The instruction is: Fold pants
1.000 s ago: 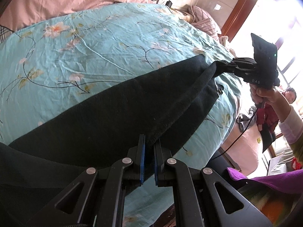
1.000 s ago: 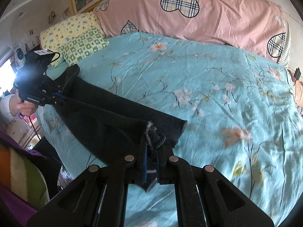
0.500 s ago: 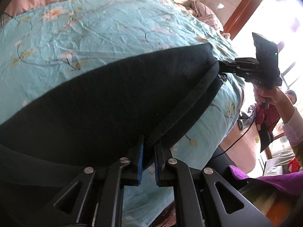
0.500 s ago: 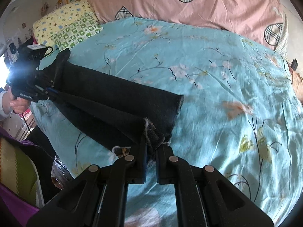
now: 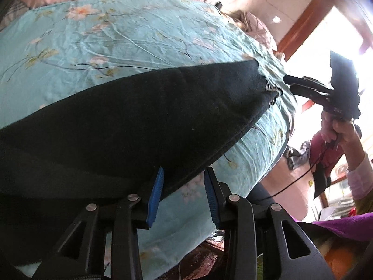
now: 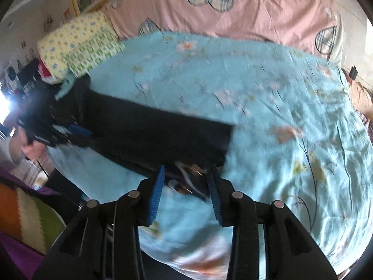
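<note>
Two grippers work over a wide bed (image 6: pixel 268 74) spread with a pale blue flowered sheet, a pink quilt (image 6: pixel 233 16) along its far side and a yellow and green pillow (image 6: pixel 79 44) at the far left. The pants (image 5: pixel 144 121) lie flat on the sheet near the bed's near edge as a long dark band, apparently already doubled leg on leg, with their long axis running left to right between the two hands. The left gripper (image 5: pixel 183 193) sits at the band's left end; its jaws have just been opening, and the cloth edge now lies between the blue fingers (image 5: pixel 155 196) without being pinched. The right gripper (image 6: pixel 186 192) is at the band's right end; its jaws have likewise just been opening, and the cloth with its pale inner lining rests loose between them, though this view is blurred. Each hand is nearest its own end, so a next fold would likely carry one end along the long axis toward the other.
</note>
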The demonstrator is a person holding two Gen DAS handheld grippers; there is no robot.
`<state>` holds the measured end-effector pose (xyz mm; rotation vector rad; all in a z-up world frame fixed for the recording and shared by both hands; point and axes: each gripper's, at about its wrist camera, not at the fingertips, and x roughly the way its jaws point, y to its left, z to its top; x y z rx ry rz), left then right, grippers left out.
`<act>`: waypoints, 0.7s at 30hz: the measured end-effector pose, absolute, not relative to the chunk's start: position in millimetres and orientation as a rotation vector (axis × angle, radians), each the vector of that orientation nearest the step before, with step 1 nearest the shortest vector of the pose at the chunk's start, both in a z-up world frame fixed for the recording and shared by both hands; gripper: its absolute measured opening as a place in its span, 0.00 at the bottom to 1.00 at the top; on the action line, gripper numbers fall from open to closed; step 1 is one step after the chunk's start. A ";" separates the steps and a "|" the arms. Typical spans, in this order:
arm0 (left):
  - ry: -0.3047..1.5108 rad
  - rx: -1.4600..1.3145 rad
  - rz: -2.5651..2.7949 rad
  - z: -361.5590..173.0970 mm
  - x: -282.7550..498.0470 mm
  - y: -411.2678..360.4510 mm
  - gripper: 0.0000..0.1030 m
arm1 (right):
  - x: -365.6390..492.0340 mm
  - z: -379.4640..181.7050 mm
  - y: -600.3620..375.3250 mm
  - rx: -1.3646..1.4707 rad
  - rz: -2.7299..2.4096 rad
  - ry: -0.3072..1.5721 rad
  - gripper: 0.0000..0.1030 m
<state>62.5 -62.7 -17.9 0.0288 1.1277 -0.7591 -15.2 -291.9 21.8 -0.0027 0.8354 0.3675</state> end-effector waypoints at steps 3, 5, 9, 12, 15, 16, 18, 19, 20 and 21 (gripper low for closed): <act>1.113 -0.023 -0.721 -12.0 62.4 -42.7 0.36 | -9.5 31.4 -269.0 0.027 0.414 0.788 0.43; 1.104 -0.045 -0.688 -7.8 65.5 -29.9 0.36 | -1.2 32.2 -252.2 0.041 0.450 0.775 0.43; 1.085 -0.102 -0.583 0.2 72.4 9.0 0.36 | 21.2 25.4 -213.1 0.101 0.555 0.771 0.43; 1.070 -0.146 -0.505 7.0 78.0 41.0 0.39 | 37.1 16.3 -182.5 0.124 0.613 0.794 0.43; 1.055 -0.189 -0.423 12.2 84.7 69.7 0.42 | 53.1 8.4 -152.7 0.127 0.664 0.812 0.43; 1.052 -0.202 -0.401 13.4 87.1 78.7 0.42 | 57.3 6.4 -145.9 0.134 0.679 0.816 0.43; 1.045 -0.236 -0.348 16.6 92.8 98.2 0.42 | 63.5 2.6 -134.3 0.140 0.706 0.826 0.43; 1.044 -0.249 -0.326 17.2 96.3 107.3 0.42 | 68.6 0.2 -124.9 0.146 0.723 0.834 0.43; 1.043 -0.264 -0.306 17.8 99.3 115.1 0.44 | 71.7 -1.2 -117.4 0.146 0.733 0.839 0.43; 1.042 -0.282 -0.282 19.5 102.8 125.3 0.47 | 74.7 -2.1 -109.9 0.147 0.742 0.842 0.43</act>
